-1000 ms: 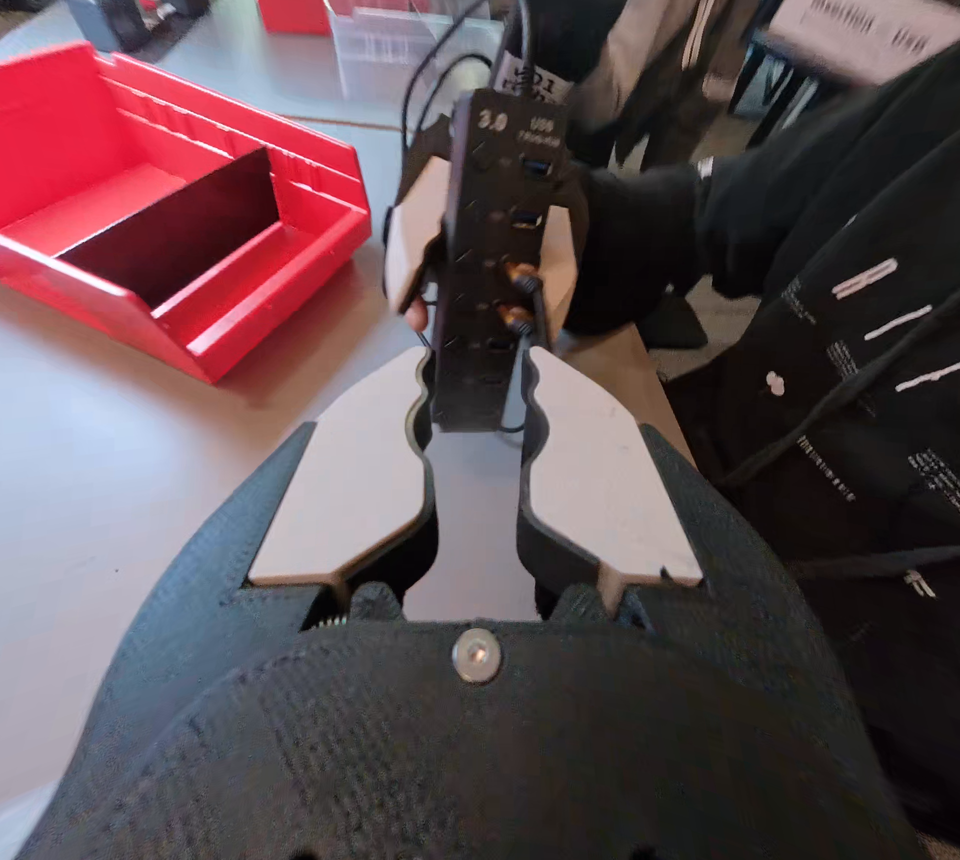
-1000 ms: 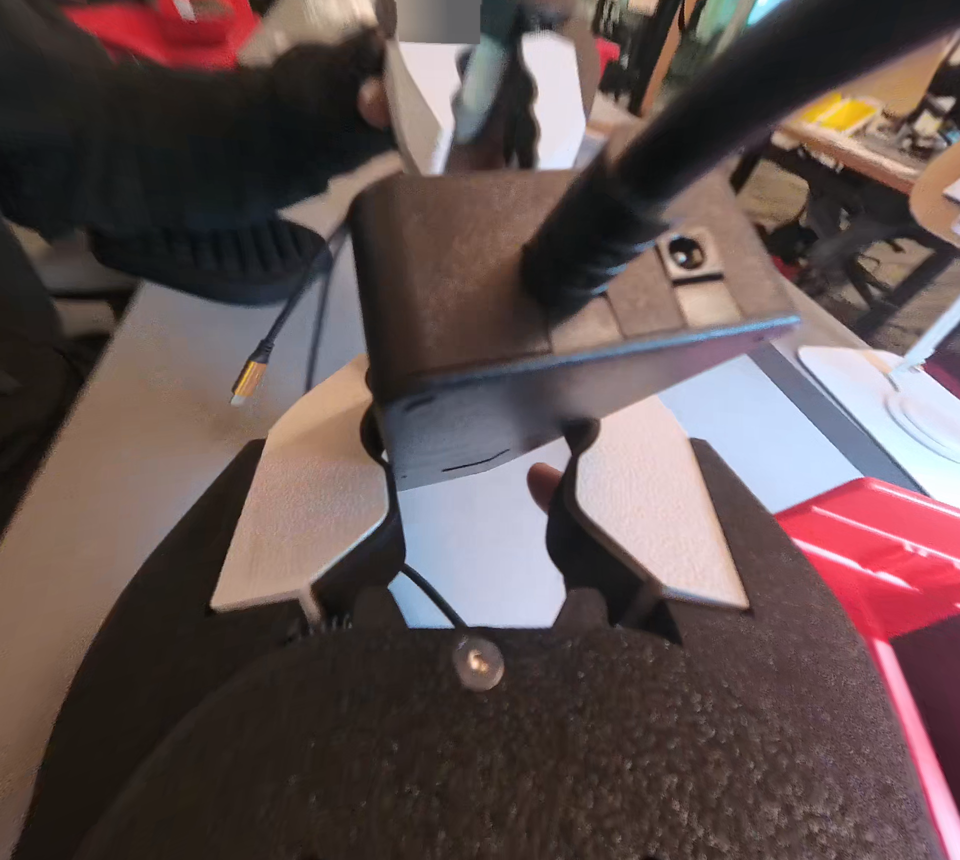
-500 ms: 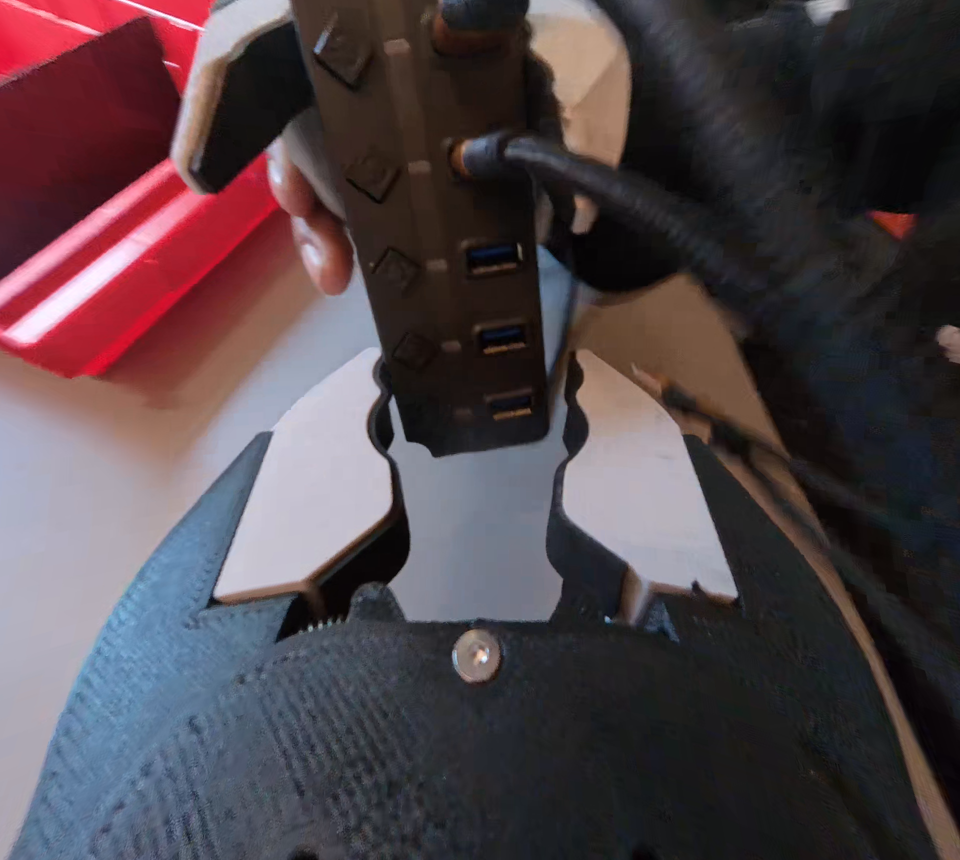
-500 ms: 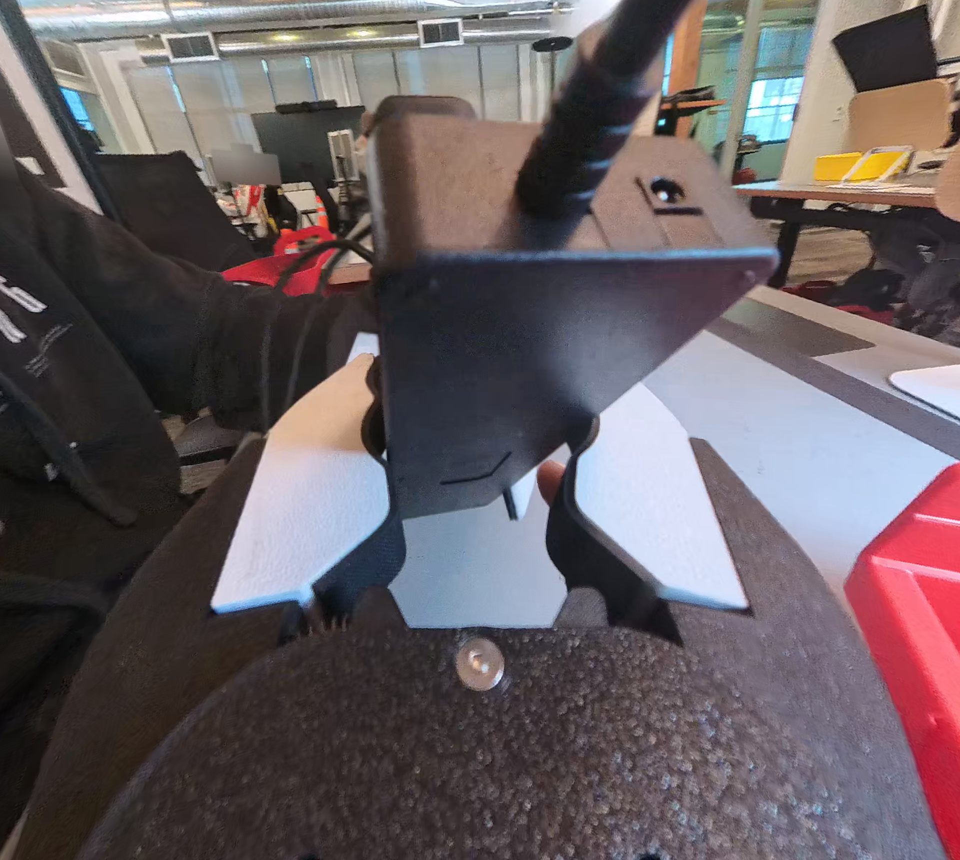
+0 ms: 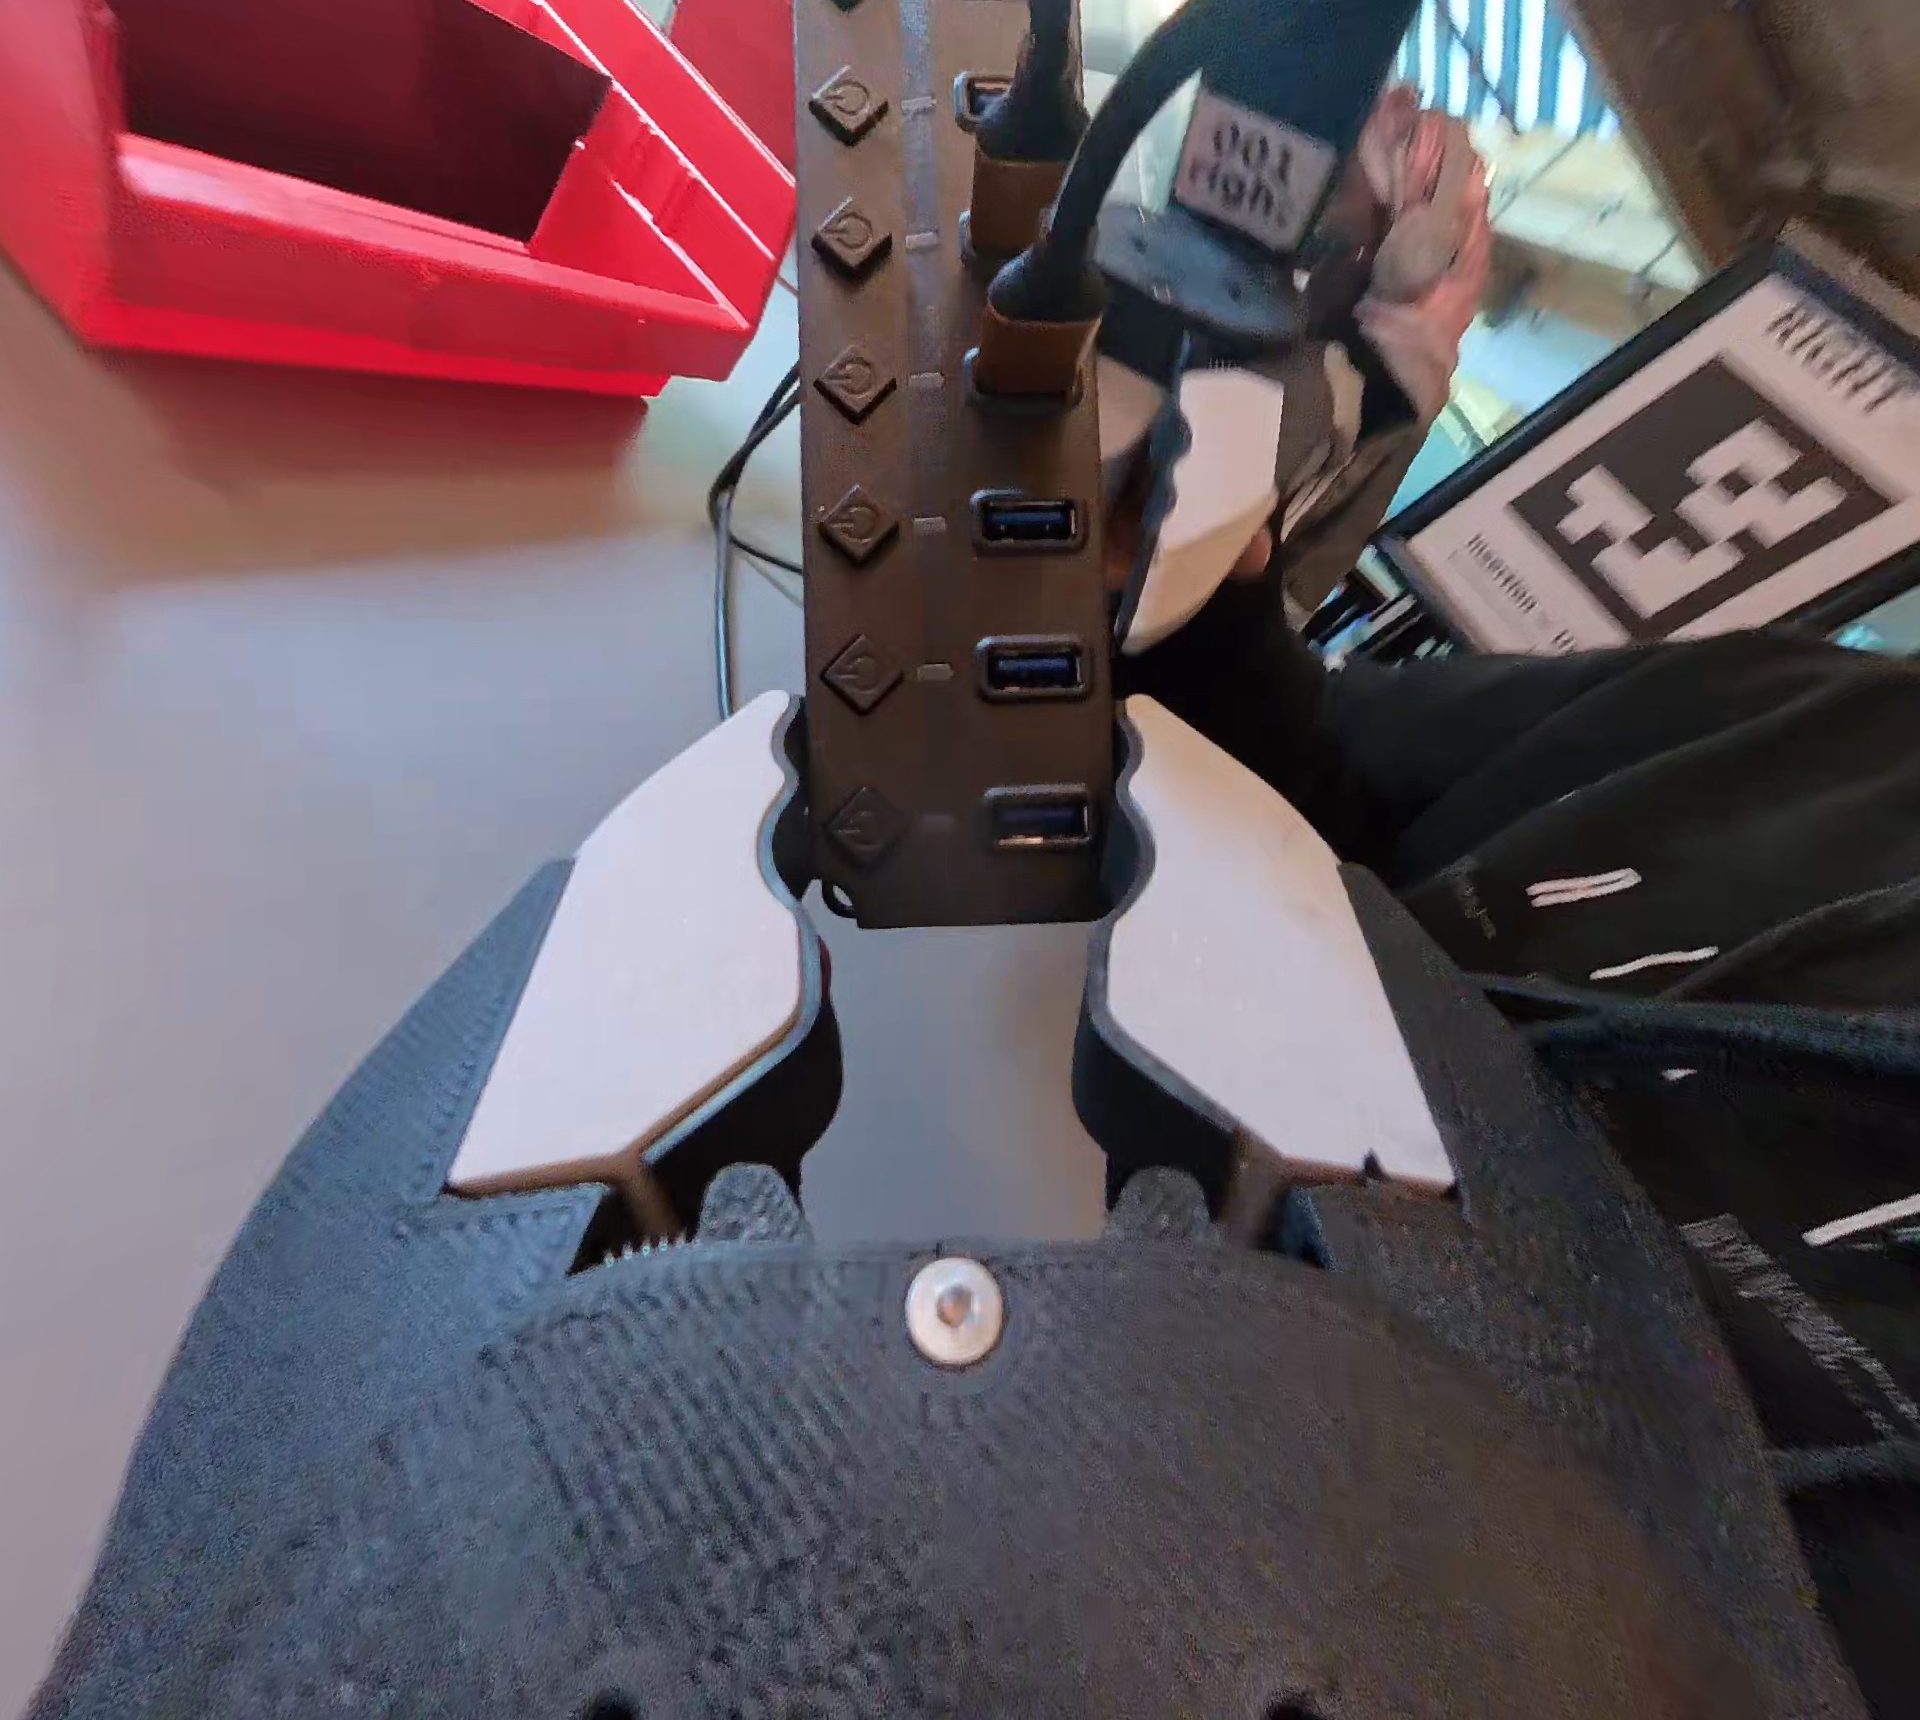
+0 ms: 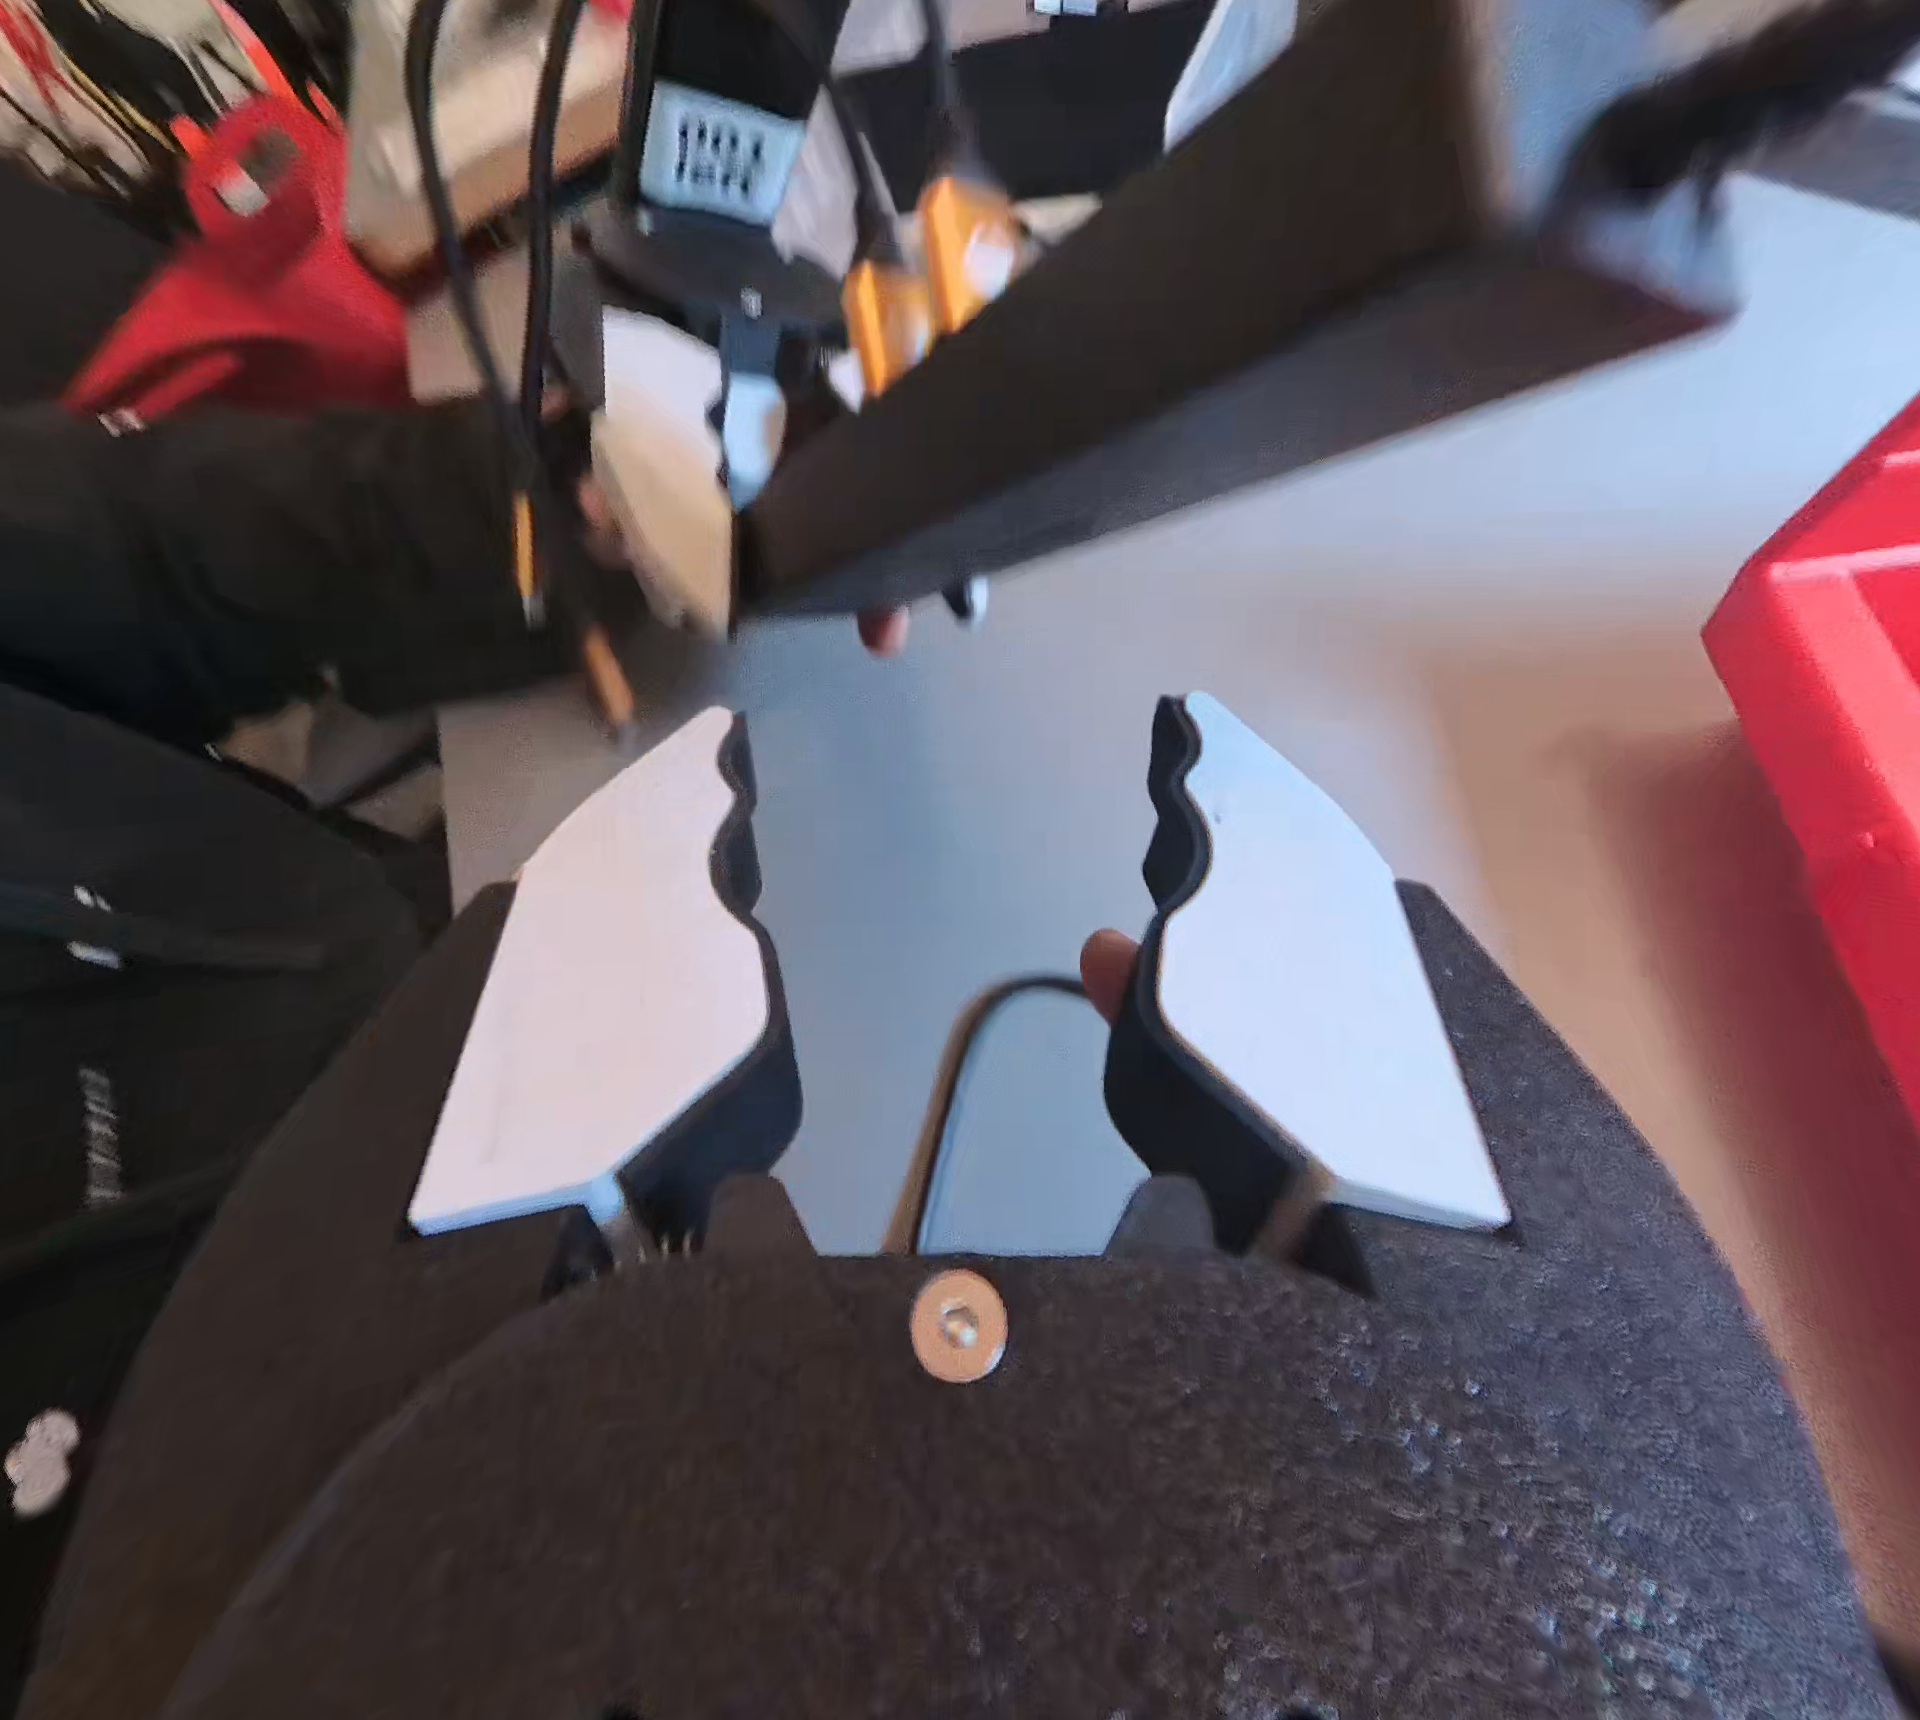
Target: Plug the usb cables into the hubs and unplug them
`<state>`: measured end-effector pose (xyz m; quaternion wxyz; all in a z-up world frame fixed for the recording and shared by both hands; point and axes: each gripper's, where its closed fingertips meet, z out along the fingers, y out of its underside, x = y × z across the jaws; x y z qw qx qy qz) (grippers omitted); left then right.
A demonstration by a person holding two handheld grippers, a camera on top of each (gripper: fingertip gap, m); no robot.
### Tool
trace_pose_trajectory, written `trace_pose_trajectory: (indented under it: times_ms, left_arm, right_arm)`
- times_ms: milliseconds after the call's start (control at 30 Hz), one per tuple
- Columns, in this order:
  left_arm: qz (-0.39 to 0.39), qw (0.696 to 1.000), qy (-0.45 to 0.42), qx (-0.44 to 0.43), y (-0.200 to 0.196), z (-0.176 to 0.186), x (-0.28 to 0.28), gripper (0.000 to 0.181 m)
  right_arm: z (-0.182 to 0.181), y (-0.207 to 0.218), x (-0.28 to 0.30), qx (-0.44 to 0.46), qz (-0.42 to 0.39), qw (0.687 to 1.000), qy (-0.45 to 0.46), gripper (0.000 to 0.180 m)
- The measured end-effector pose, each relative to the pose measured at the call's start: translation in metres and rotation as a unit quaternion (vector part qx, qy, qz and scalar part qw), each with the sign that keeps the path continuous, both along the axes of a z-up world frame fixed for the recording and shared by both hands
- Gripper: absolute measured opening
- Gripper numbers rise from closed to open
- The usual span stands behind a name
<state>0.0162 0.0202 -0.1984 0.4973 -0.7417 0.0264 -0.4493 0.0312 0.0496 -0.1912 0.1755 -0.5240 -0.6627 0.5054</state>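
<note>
1. Left wrist view: the left hand-held gripper point(image 5: 951, 823) is clenched on the near end of the black hub point(image 5: 951, 444), which stands up off the grey surface point(image 5: 312, 683).
2. On the hub's port column, two USB cables point(image 5: 1039, 288) with brown-collared plugs sit in the middle ports; the three ports below them, nearest the grip, are empty, and so is the top one.
3. A red bin point(image 5: 364, 164) lies on the surface to the left of the hub; the other hand-held gripper shows behind the hub's right edge, blurred.
4. Right wrist view: the right hand-held gripper point(image 6: 956, 797) is released, its jaws spread with nothing between them, and the hub point(image 6: 1195, 382) hangs apart from it, ahead and slightly above.
5. Two orange plug collars point(image 6: 925, 278) stand out of the hub's far face; a loose cable end point(image 6: 530, 548) dangles left of the hub.
6. Judged step: a cable is about to be pulled or another fetched. The next move calls for the free jaws to close squarely on a plug collar, not the cord, while the left grip steadies the hub.
</note>
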Motion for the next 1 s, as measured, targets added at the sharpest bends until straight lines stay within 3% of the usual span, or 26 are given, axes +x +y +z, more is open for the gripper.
trace_pose_trajectory:
  times_ms: [100, 167, 300, 467, 500, 567, 667, 767, 867, 1000]
  left_arm:
    - [0.017, 1.000, -0.006, -0.016, -0.009, -0.004, -0.012, 0.054]
    - [0.018, 0.999, 0.002, -0.031, -0.013, -0.008, -0.014, 0.054]
    - [0.018, 0.998, 0.018, -0.061, -0.012, -0.013, -0.011, 0.054]
    - [0.014, 0.996, 0.058, -0.071, -0.010, -0.009, 0.008, 0.054]
    - [0.012, 0.996, 0.060, -0.060, -0.010, -0.003, 0.011, 0.054]
    - [0.020, 0.994, 0.094, -0.042, -0.012, 0.002, 0.010, 0.054]
    - [0.027, 0.998, 0.033, 0.038, -0.021, 0.043, -0.001, 0.056]
    - [0.114, 0.985, 0.020, 0.126, -0.024, 0.075, -0.040, 0.052]
    - [0.190, 0.971, 0.034, 0.141, -0.023, 0.076, -0.077, 0.046]
    - [0.189, 0.975, 0.031, 0.113, -0.017, 0.055, -0.080, 0.043]
  right_arm:
    - [0.003, -0.001, 0.015, 0.127, 0.005, 0.992, 0.022, 0.060]
    - [0.021, 0.013, 0.018, 0.280, -0.007, 0.958, 0.059, 0.060]
    - [0.048, 0.035, 0.009, 0.564, 0.042, 0.821, 0.079, 0.074]
    - [0.022, 0.033, -0.027, 0.734, 0.166, 0.656, 0.057, 0.077]
    - [0.016, 0.034, -0.035, 0.759, 0.178, 0.624, 0.056, 0.072]
    - [0.022, 0.034, -0.048, 0.789, 0.192, 0.575, 0.098, 0.035]
    - [0.039, 0.034, -0.050, 0.748, 0.190, 0.627, 0.109, 0.030]
    - [0.087, 0.063, -0.056, 0.743, 0.128, 0.647, 0.111, 0.030]
    - [0.151, 0.109, -0.065, 0.730, 0.039, 0.671, 0.128, 0.030]
    - [0.227, 0.167, -0.079, 0.704, -0.065, 0.690, 0.157, 0.030]
